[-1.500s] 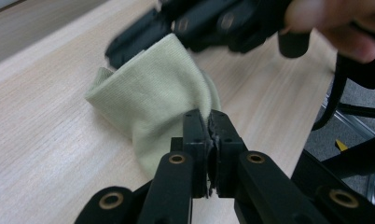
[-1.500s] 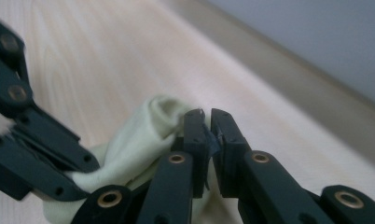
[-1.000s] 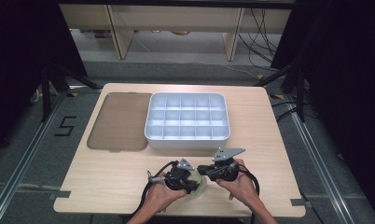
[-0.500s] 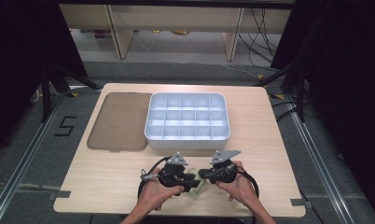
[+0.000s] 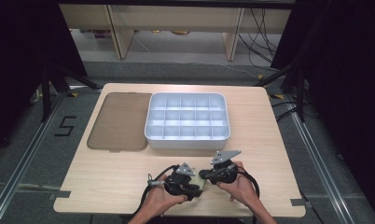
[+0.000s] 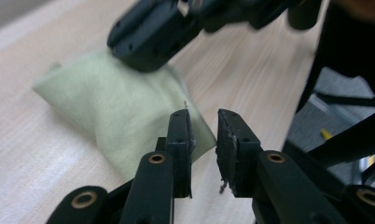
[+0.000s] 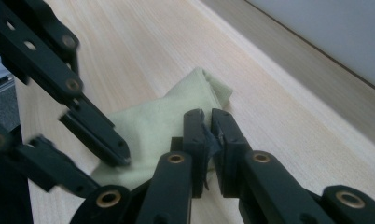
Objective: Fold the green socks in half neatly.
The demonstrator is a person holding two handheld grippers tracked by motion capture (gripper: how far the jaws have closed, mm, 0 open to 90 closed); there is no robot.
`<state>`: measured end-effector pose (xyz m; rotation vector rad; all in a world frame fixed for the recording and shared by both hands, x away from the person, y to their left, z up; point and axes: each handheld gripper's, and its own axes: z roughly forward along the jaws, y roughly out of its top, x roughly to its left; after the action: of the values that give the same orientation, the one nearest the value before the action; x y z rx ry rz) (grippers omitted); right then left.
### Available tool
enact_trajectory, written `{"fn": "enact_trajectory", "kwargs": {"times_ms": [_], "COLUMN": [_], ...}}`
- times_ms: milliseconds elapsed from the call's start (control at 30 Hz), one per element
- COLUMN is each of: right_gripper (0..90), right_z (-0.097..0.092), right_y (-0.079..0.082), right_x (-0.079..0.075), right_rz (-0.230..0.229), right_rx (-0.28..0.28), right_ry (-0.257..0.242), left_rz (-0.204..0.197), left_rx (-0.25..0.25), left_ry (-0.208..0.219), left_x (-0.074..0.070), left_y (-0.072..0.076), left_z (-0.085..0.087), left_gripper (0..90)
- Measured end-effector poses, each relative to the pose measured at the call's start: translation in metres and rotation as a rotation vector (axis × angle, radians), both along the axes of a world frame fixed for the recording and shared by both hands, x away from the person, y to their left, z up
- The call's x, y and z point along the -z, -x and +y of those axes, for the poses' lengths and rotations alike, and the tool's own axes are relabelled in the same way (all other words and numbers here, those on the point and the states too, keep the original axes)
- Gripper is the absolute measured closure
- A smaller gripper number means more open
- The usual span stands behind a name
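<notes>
Pale green cloth (image 7: 176,126) on table – right gripper (image 7: 209,114) pinches its edge; left gripper (image 6: 203,114), jaws just closing w/ nothing between, hovers beside it.

**Both grippers low at the near table edge**

The left gripper (image 5: 195,185) has just been closing its jaws, a narrow gap showing between them. The right gripper (image 5: 205,174) seems nearly shut, though what its pads pinch is hard to tell. Both sit over the pale green folded cloth (image 6: 115,102).
</notes>
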<state>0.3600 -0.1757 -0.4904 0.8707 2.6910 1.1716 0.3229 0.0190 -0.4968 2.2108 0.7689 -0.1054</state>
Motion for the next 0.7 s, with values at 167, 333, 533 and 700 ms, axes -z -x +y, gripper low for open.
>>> {"fn": "enact_trajectory", "kwargs": {"times_ms": [167, 333, 533, 700], "right_gripper": [84.5, 84.0, 83.5, 83.4], "right_z": [0.0, -0.001, -0.001, 0.0], "right_y": [0.0, 0.001, 0.0, 0.0], "right_x": [0.001, 0.0, -0.001, -0.001], "right_rz": [0.002, 0.02, 0.013, 0.013], "right_rx": [0.002, 0.009, 0.001, -0.003], "right_ry": [0.017, 0.002, 0.003, 0.005], "left_rz": [-0.018, -0.025, -0.08, -0.087], "left_rx": [0.004, 0.003, -0.12, -0.145], "left_ry": [-0.018, 0.011, 0.063, -0.013], "left_x": [0.0, -0.008, -0.025, -0.02], "left_y": [0.001, 0.007, 0.007, 0.004], "left_z": [-0.003, 0.0, 0.028, 0.034], "left_gripper": [76.4, 67.2, 57.2, 51.7]}}
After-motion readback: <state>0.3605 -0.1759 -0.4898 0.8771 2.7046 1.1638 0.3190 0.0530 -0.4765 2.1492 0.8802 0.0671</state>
